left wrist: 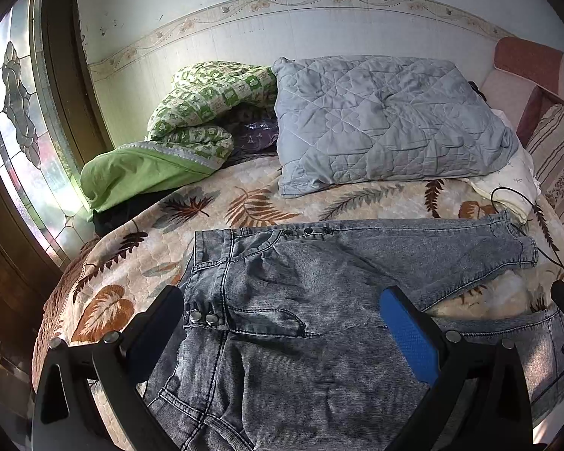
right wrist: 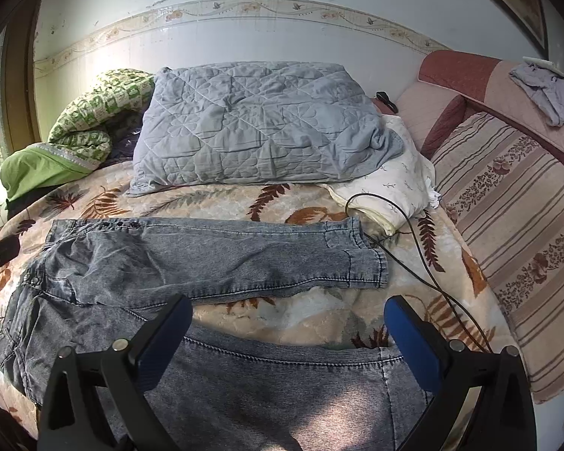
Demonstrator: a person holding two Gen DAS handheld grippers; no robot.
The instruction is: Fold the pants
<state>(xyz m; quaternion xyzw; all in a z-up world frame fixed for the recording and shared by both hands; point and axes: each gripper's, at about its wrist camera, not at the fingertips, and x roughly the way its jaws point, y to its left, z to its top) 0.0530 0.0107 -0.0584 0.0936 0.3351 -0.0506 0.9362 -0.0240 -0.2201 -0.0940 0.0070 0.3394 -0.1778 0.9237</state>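
Lying spread on a leaf-print bedspread (right wrist: 304, 315), a pair of grey acid-wash jeans (right wrist: 191, 259) has its waistband toward the window side and its two legs splayed apart, the far leg ending near a black cable (right wrist: 425, 263).

The left gripper (left wrist: 282, 314) hovers over the waist and hip area, jaws spread wide and holding nothing. The right gripper (right wrist: 287, 319) hovers over the near leg, jaws likewise spread and empty.

Likely risks: a pinch may gather bedspread along with denim, and swinging the far leg could snag the cable.

Open bedspread lies between the legs. A grey quilted pillow (right wrist: 259, 127) and white pillow (right wrist: 394, 184) crowd the far edge; a striped cushion (right wrist: 507, 233) borders the right.
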